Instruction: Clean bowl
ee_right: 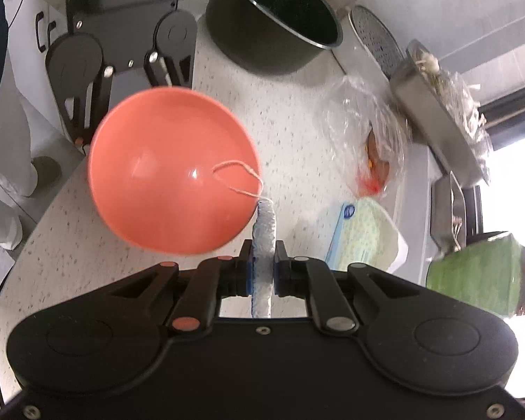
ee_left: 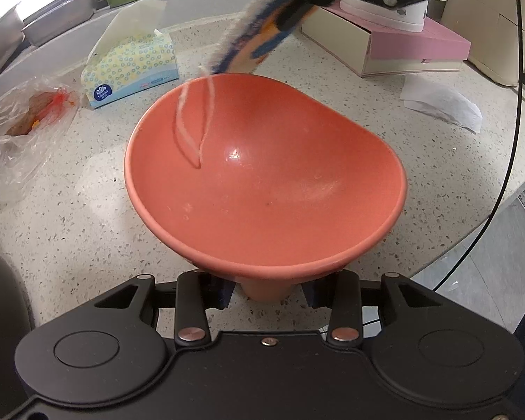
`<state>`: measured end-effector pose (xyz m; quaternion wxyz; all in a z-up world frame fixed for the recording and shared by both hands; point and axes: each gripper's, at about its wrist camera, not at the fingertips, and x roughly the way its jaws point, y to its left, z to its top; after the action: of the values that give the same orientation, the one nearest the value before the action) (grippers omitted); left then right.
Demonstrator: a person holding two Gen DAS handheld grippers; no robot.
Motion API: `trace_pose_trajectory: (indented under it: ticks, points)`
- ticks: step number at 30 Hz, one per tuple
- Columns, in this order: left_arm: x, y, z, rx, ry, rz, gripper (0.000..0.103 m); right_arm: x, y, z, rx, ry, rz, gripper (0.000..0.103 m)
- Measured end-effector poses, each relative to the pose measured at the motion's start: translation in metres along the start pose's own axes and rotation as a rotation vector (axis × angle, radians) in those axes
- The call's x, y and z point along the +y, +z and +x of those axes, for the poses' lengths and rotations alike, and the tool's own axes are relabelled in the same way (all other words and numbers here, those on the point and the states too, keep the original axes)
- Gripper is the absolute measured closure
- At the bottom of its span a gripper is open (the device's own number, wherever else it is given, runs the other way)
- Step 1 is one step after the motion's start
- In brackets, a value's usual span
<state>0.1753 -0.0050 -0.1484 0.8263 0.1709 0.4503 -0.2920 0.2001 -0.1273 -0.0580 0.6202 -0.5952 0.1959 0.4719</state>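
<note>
A salmon-red bowl point(ee_left: 266, 175) is held tilted above the speckled counter, its foot clamped between the fingers of my left gripper point(ee_left: 267, 292). The bowl also shows in the right wrist view point(ee_right: 171, 171). My right gripper point(ee_right: 262, 266) is shut on a blue and white cleaning cloth point(ee_right: 264, 234), held edge-on just past the bowl's far rim. In the left wrist view the cloth point(ee_left: 248, 31) hangs above the rim and its loose string loop point(ee_left: 192, 126) dangles into the bowl.
On the counter point(ee_left: 87, 231) lie a tissue box point(ee_left: 133, 66), a clear plastic bag with orange scraps point(ee_left: 24, 119), a pink and cream box point(ee_left: 413, 45) and a paper sheet point(ee_left: 441, 101). A black pot point(ee_right: 276, 17), metal trays point(ee_right: 437, 112) and a green pot point(ee_right: 472, 273) stand behind.
</note>
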Motion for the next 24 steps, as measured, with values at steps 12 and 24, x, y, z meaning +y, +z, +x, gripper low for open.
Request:
trace_pose_trajectory:
  ticks: [12, 24]
  points:
    - [0.004, -0.005, -0.002, -0.022, -0.002, -0.005, 0.065, 0.056, -0.021, -0.018, 0.046, 0.101, -0.091, 0.092]
    - [0.006, -0.009, -0.002, -0.053, -0.004, 0.002, 0.065, 0.086, 0.023, -0.066, -0.061, 0.168, -0.188, 0.092]
